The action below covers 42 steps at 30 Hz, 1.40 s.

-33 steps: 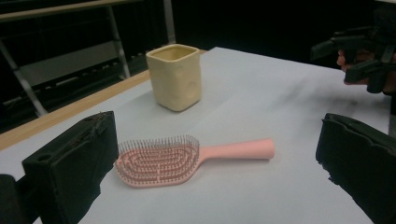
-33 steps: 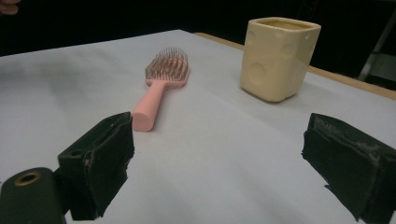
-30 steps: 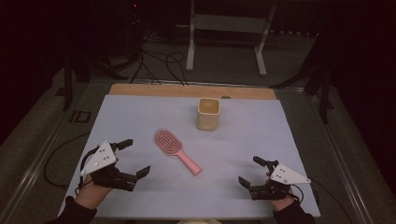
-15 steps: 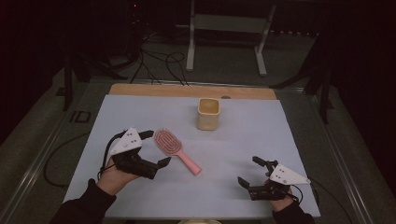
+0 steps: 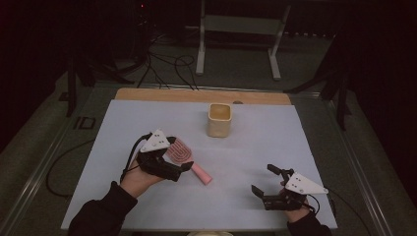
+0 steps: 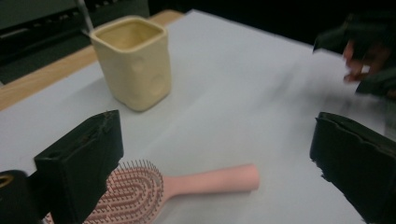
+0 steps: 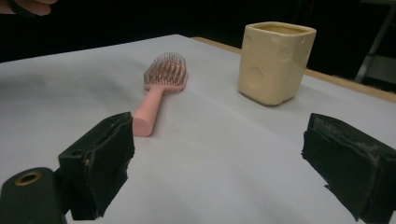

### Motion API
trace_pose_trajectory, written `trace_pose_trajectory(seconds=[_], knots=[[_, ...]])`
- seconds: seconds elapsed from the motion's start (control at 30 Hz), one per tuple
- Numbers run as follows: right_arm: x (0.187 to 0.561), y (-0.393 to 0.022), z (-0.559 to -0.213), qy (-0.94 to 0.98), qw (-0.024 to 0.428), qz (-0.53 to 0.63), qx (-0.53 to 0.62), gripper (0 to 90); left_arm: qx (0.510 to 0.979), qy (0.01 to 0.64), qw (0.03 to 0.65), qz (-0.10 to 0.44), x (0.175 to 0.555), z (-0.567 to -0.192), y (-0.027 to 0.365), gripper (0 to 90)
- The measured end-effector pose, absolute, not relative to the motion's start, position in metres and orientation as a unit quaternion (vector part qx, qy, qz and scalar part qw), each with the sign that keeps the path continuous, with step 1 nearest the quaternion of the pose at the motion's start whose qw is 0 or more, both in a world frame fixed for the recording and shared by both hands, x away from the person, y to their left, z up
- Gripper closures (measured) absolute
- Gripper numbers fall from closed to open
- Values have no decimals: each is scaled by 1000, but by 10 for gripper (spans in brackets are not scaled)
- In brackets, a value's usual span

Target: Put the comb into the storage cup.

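A pink hairbrush (image 5: 183, 153) lies bristles up on the white table mat, its handle (image 5: 202, 174) pointing toward the front right. Behind it stands a cream square cup (image 5: 219, 120), upright. My left gripper (image 5: 180, 154) hovers over the brush, open, with one jaw on each side of it. In the left gripper view the brush (image 6: 205, 181) lies low between the open jaws of the left gripper (image 6: 217, 128), its head by the left jaw, with the cup (image 6: 133, 63) beyond. My right gripper (image 5: 263, 178) rests open near the front right. In the right gripper view the brush (image 7: 161, 81) and cup (image 7: 275, 63) lie ahead of the right gripper (image 7: 219, 135).
The white mat (image 5: 113, 128) covers the table, with a wooden strip (image 5: 162, 95) along its far edge. A metal stand (image 5: 236, 44) and cables (image 5: 167, 61) sit on the floor behind. Bare mat lies between the cup and my right gripper.
My left gripper has travelled from the front left corner rightward and forward until its open jaws are over the hairbrush. The right gripper, brush and cup have stayed put.
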State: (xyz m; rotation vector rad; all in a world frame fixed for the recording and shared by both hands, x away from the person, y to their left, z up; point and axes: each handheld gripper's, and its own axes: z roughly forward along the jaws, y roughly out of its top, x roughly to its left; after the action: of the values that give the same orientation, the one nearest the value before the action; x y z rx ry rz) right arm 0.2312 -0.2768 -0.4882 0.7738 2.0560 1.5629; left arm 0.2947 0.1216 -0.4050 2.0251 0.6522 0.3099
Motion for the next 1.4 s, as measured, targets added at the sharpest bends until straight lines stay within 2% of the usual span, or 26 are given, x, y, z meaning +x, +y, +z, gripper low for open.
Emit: trace_pose_trajectory(seconds=[0.13, 0.17, 0.2, 0.37, 0.47, 0.5, 0.57, 0.6, 0.63, 0.67, 0.87, 0.93, 1.17, 1.4], knots=[[232, -277, -489, 744, 218, 566, 282, 89, 828, 261, 484, 107, 299, -409, 112, 95], [232, -277, -489, 743, 218, 567, 281, 89, 831, 261, 477, 118, 300, -410, 108, 96], [232, -277, -489, 745, 220, 564, 279, 89, 832, 259, 476, 120, 300, -411, 106, 140], [231, -277, -489, 744, 219, 565, 281, 89, 837, 274, 462, 105, 307, -420, 97, 222], [232, -277, -489, 743, 218, 567, 281, 89, 832, 280, 469, 95, 312, -424, 96, 351], [232, -277, -489, 744, 216, 567, 280, 90, 839, 277, 455, 111, 313, -426, 94, 361], [232, -276, -490, 746, 216, 565, 280, 89, 838, 283, 458, 92, 318, -428, 93, 443], [232, -276, -490, 746, 217, 564, 281, 90, 841, 280, 451, 105, 319, -429, 91, 447], [232, -276, -490, 745, 217, 566, 279, 89, 841, 281, 454, 92, 321, -431, 89, 462], [232, -276, -490, 745, 218, 565, 279, 90, 842, 284, 448, 92, 323, -432, 87, 515], [232, -276, -490, 744, 209, 568, 282, 90, 856, 279, 428, 76, 328, -447, 75, 594], [232, -275, -490, 748, 212, 565, 277, 90, 861, 278, 420, 66, 329, -451, 70, 658], [233, -276, -491, 746, 212, 566, 280, 90, 865, 295, 404, 47, 334, -463, 58, 781], [234, -278, -491, 742, 209, 570, 283, 90, 867, 308, 389, 50, 337, -470, 53, 897]])
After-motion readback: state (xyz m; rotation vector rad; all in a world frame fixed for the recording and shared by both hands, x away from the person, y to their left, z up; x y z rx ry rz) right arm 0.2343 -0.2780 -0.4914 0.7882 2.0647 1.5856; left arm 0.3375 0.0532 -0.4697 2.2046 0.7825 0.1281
